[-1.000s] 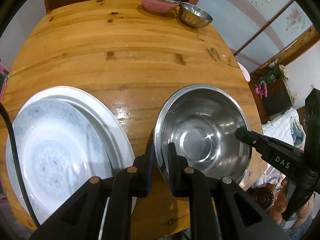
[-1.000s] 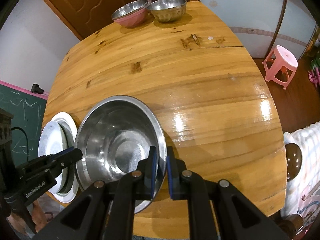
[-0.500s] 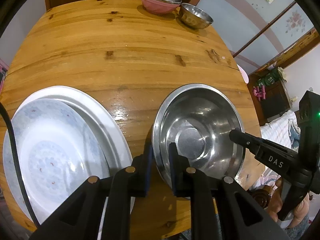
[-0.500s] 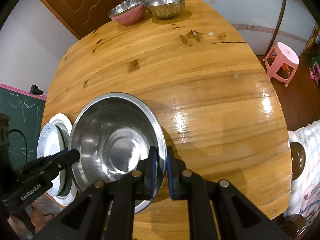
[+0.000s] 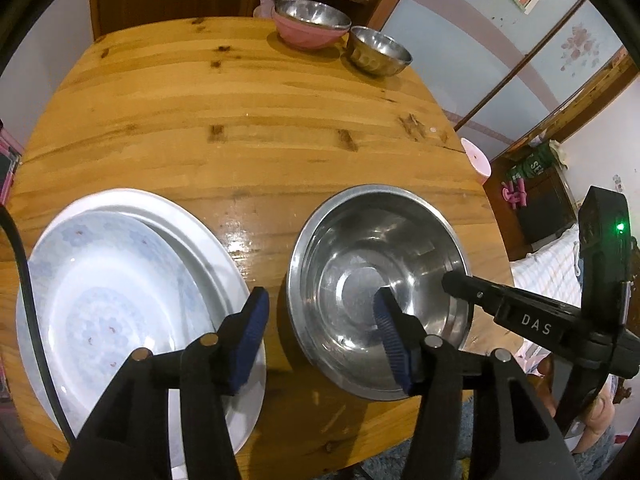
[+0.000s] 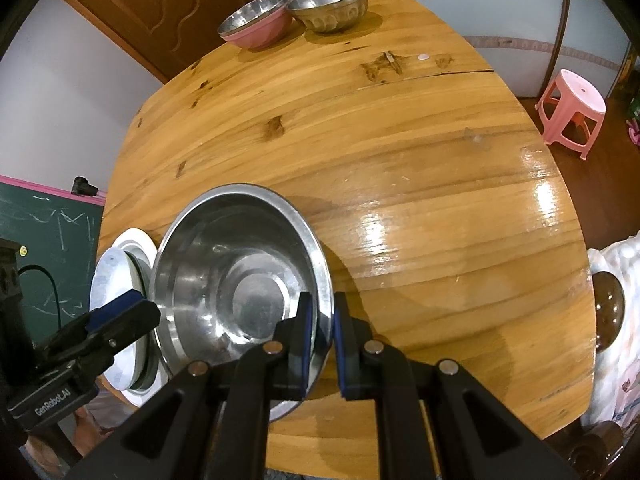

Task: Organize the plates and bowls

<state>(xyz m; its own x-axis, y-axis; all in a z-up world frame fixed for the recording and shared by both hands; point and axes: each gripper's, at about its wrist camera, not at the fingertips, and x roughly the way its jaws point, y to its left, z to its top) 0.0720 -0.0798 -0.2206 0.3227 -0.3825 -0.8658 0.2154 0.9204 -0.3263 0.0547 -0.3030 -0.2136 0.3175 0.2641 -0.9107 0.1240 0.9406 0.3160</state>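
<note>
Left gripper (image 5: 320, 320) jaws opening, clear of bowl (image 5: 380, 288) rim; right gripper (image 6: 320, 320) clamps rim, should carry bowl level toward far bowls (image 6: 296, 12)

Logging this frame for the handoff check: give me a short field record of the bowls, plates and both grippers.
large steel bowl: on the table near its front edge, upright, empty
left gripper: jaws opening, straddling the bowl's rim, pads clear of it
right gripper: shut on the bowl's opposite rim
plates: patterned plate lying in a larger white plate, beside the bowl
far edge: steel bowl nested in pink bowl, small steel bowl next to it
</note>
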